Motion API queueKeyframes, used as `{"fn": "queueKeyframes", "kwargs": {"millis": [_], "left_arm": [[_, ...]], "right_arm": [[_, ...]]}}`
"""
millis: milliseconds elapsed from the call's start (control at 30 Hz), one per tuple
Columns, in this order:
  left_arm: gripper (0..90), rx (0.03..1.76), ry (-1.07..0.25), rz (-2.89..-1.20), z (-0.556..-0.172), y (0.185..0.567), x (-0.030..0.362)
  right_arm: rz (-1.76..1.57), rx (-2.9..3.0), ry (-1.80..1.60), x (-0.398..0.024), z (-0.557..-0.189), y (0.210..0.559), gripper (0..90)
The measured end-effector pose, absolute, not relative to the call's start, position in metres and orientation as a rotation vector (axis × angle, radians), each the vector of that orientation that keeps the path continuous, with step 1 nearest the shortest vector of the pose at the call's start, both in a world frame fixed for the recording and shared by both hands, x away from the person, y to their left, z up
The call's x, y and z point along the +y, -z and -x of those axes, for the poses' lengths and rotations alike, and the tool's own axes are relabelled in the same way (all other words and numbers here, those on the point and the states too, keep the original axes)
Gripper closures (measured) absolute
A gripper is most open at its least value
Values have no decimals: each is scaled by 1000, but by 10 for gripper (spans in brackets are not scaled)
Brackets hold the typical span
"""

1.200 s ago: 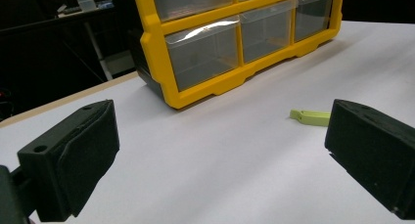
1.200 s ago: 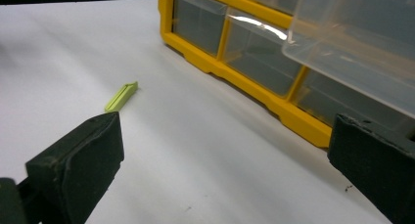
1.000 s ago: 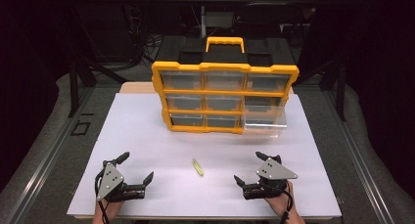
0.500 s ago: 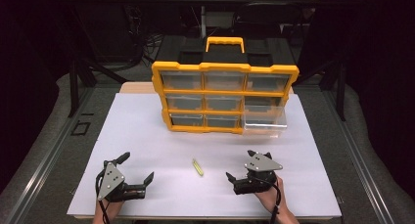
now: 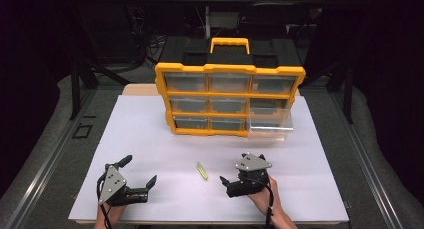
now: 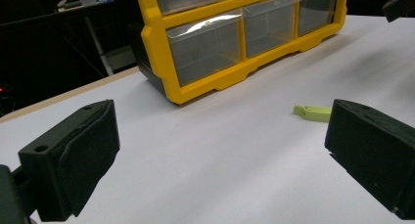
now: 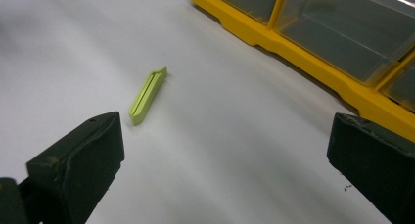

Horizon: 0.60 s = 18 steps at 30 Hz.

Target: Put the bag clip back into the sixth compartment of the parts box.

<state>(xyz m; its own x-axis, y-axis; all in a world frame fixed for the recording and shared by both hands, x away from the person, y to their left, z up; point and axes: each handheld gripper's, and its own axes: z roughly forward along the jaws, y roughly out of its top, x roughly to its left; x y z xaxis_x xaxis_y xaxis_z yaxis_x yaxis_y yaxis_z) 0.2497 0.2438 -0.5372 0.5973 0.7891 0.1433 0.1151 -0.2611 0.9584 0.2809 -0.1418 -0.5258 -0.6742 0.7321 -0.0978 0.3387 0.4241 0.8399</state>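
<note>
Now your right gripper (image 5: 231, 182) has swung left toward the green clip (image 5: 201, 171), jaws wide open; the clip lies ahead of them, nearer the left jaw. Your left gripper (image 5: 141, 177) hasn't moved, jaws open, so a right-hand pickup looks likely.

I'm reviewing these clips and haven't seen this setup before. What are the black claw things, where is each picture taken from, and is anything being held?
No robot here: a person holds a hand-held two-jaw gripper in each hand. The high view looks down on the table: the left gripper and the right gripper sit near the bottom edge. The other two pictures come from cameras riding on each gripper, looking out between its own black jaws. On the white table stands a yellow drawer organizer with its bottom right clear drawer pulled out, and a small light-green clip lies between the grippers. Both grippers are open and hold nothing.
</note>
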Motion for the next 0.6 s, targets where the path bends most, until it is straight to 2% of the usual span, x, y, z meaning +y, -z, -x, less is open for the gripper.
{"fn": "queueKeyframes", "kwargs": {"millis": [600], "left_arm": [[0, 748, -768, -1747, -251, 537, 243]], "right_arm": [[-942, 2334, -1121, -99, -296, 526, 0]]}}
